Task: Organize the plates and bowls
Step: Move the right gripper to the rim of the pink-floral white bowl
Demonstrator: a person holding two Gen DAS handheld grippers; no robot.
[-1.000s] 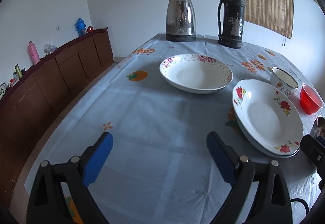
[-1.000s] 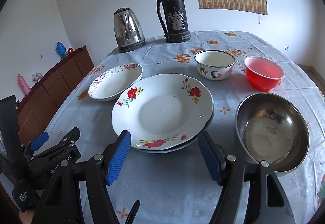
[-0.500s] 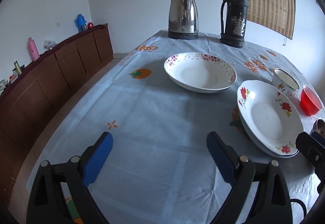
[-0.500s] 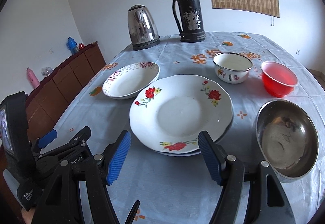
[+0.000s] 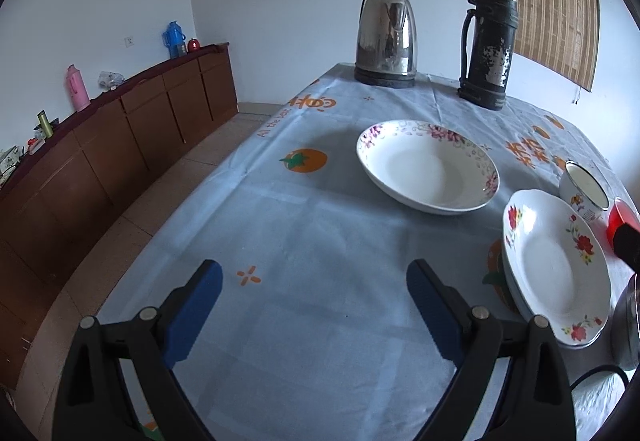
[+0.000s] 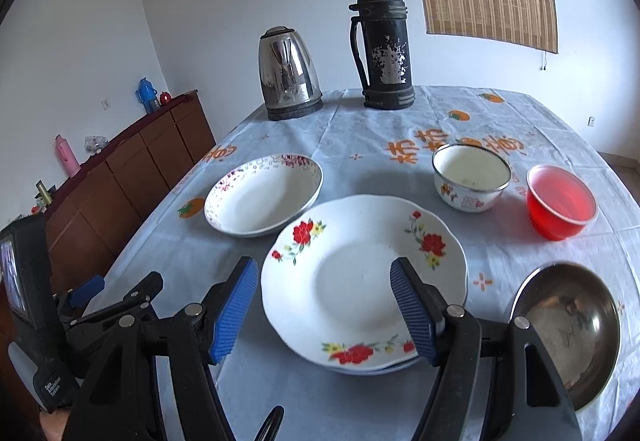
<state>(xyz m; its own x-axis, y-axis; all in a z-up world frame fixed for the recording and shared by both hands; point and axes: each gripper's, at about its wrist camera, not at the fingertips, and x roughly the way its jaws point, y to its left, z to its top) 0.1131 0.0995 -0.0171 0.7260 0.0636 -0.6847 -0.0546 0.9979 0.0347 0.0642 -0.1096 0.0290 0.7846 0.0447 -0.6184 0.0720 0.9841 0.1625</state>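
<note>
A red-flowered white plate (image 6: 352,273) lies on top of another plate, close in front of my open, empty right gripper (image 6: 324,281); it also shows in the left wrist view (image 5: 556,265). A purple-flowered deep plate (image 6: 264,193) sits behind and left of it and shows in the left wrist view (image 5: 428,165). A white enamel bowl (image 6: 472,177), a red plastic bowl (image 6: 560,201) and a steel bowl (image 6: 568,325) stand to the right. My left gripper (image 5: 314,281) is open and empty over bare tablecloth, left of the plates.
A steel kettle (image 6: 288,73) and a black thermos (image 6: 384,45) stand at the table's far end. A brown sideboard (image 5: 100,153) with small bottles runs along the left wall. The table edge (image 5: 168,225) drops off to the left.
Both grippers have moved forward and lower toward the table. The right gripper now hangs over the near rim of the red-flowered plate. Both stay open.
</note>
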